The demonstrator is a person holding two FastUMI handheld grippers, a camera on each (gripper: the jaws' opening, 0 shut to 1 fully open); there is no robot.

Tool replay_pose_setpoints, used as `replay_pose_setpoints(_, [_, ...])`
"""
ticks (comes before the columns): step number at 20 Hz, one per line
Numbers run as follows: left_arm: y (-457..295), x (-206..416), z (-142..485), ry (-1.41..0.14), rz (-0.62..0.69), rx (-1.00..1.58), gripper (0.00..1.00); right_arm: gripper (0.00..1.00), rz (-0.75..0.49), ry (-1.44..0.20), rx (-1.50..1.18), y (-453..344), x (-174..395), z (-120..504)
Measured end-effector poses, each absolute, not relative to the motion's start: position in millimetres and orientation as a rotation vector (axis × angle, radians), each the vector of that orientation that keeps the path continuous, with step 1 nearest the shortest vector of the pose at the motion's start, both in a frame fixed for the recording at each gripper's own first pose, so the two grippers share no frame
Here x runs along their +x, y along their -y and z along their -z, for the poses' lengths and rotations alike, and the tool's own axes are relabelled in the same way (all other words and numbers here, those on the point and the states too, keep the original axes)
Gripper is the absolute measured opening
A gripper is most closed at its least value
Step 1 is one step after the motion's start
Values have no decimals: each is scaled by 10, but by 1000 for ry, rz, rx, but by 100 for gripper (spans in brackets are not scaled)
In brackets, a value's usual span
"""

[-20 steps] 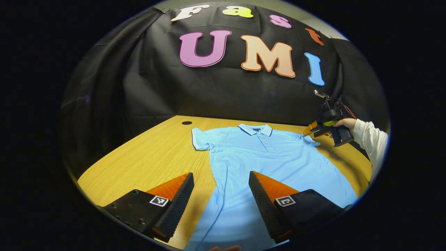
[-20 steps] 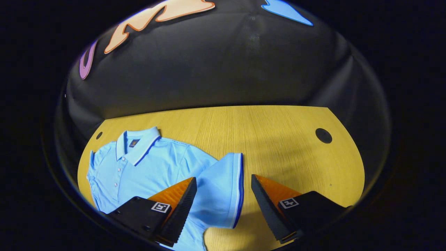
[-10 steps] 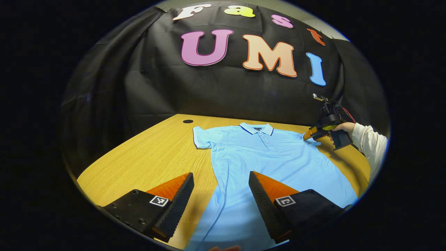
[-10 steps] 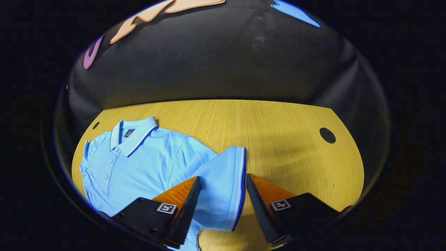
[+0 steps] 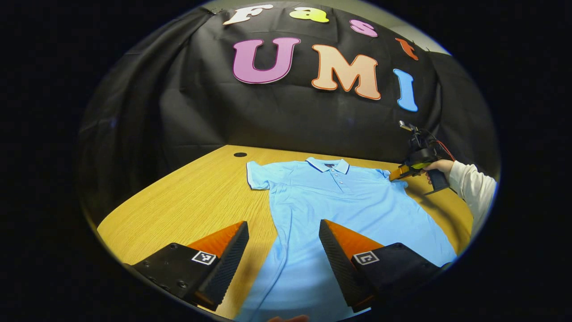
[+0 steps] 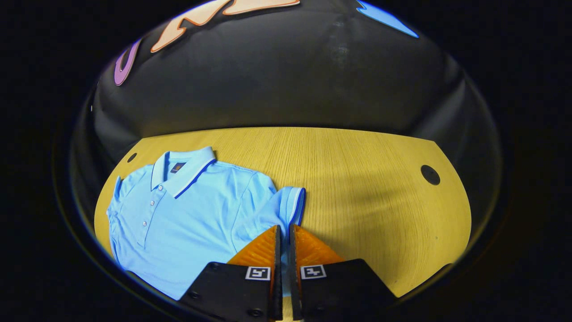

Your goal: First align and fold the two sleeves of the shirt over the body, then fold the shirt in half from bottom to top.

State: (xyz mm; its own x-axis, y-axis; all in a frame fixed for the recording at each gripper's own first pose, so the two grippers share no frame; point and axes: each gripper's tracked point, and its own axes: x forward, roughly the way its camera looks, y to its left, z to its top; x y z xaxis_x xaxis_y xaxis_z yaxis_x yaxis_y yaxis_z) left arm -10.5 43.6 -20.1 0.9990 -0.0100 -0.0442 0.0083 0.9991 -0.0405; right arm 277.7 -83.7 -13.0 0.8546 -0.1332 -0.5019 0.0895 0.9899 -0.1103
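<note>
right gripper (image 6: 283, 232) pinching sleeve (image 6: 288, 205), shirt (image 5: 339, 201) flat

No legible wording, brand or number appears on any item. Each finger of the left claw (image 5: 283, 250) and of the right claw (image 6: 283, 250) carries a small square black-and-white coded marker, not readable as text. A dark label inside the shirt (image 6: 187, 210) collar is too small to read.

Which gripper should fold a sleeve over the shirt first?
Probably the right. The right gripper is already pinched shut on the right sleeve of the shirt. The left gripper hangs open near the hem, far from the other sleeve.
</note>
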Motion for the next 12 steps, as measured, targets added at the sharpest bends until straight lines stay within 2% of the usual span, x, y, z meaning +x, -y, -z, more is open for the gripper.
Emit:
replay_pose_setpoints(1, [-455, -110, 186, -43, 5, -38, 95, 10, 125, -540, -91, 830, 2761, 138])
replay_pose_setpoints(2, [-463, -117, 187, -41, 2, -36, 95, 3, 128, -537, -100, 825, 2767, 122])
replay_pose_setpoints(12, [-470, -166, 122, -21, 3, -21, 95, 2, 77, -451, -85, 456, 2674, -214])
